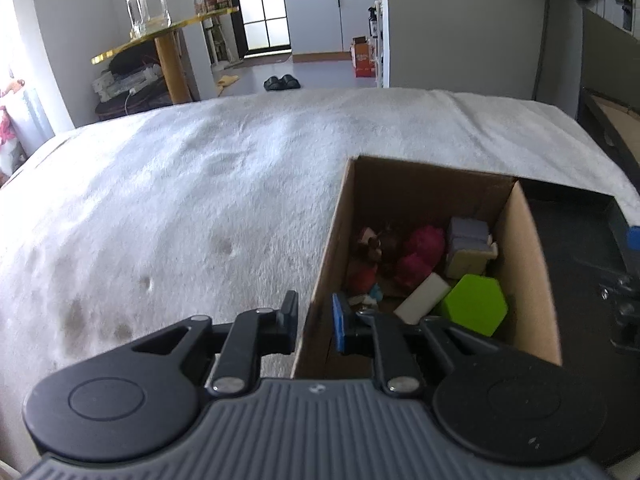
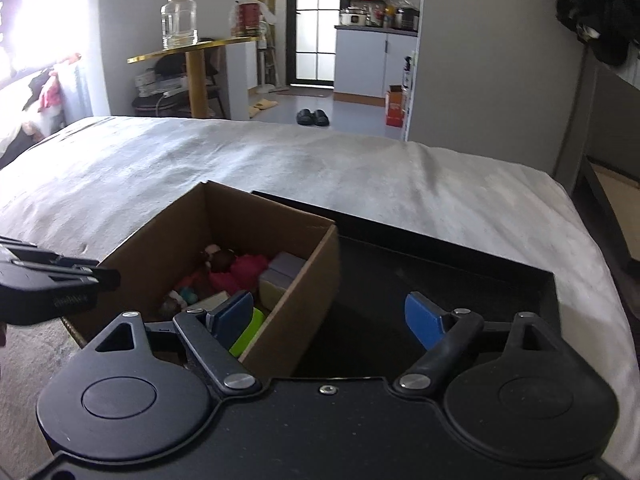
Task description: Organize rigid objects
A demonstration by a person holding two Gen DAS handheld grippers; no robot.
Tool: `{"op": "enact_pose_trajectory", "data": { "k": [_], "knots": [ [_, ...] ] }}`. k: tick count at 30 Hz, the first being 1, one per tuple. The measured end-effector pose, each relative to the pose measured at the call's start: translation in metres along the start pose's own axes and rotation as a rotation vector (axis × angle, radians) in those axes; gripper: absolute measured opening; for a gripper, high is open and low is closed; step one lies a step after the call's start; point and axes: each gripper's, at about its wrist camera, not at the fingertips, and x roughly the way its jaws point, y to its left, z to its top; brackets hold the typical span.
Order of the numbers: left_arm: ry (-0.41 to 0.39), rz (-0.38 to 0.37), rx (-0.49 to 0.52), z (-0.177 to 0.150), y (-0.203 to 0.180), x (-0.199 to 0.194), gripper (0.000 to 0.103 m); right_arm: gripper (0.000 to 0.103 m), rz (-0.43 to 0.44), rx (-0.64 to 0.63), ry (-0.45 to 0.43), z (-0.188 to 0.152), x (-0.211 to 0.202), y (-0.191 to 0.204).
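Observation:
An open cardboard box (image 1: 528,264) stands on a white blanket, with a black tray (image 2: 440,264) against its right side. Inside the box lie a green hexagonal block (image 1: 474,304), a white block (image 1: 422,298), a magenta toy (image 1: 420,248), a purple and cream block (image 1: 468,248) and other small toys. My left gripper (image 1: 314,318) is shut on the box's left wall, one pad outside and one inside. My right gripper (image 2: 330,320) stands open over the box's right wall (image 2: 296,308), its left finger above the box and its right finger above the tray, holding nothing.
The white blanket (image 1: 180,208) covers a wide bed around the box. Beyond the bed stand a gold table (image 2: 192,46) with a glass jar (image 2: 179,20), black slippers (image 2: 313,117) on the floor and an orange carton (image 2: 394,106). Dark furniture lies at the right edge.

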Motion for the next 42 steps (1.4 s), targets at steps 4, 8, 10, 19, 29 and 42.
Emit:
{"op": "enact_pose_trajectory", "data": {
  "k": [4, 8, 10, 19, 29, 42],
  "knots": [
    [0.004, -0.03, 0.016, 0.008, 0.001, -0.013, 0.028, 0.097, -0.009, 0.04, -0.003, 0.001, -0.012, -0.012],
    [-0.003, -0.046, 0.017, 0.014, 0.004, -0.028, 0.054, 0.1, -0.03, 0.064, -0.004, 0.003, -0.026, -0.022],
    [-0.018, -0.041, 0.034, 0.016, 0.004, -0.038, 0.068, 0.103, -0.039, 0.077, -0.013, 0.003, -0.032, -0.027],
    [-0.025, -0.065, 0.034, 0.021, 0.017, -0.071, 0.081, 0.103, -0.049, 0.187, -0.018, 0.004, -0.06, -0.05],
    [-0.065, -0.081, 0.064, 0.027, 0.026, -0.107, 0.086, 0.103, -0.095, 0.24, -0.045, 0.008, -0.096, -0.07],
    [-0.098, -0.149, 0.075, 0.033, 0.026, -0.144, 0.096, 0.103, -0.079, 0.224, -0.086, 0.013, -0.138, -0.082]
  ]
}}
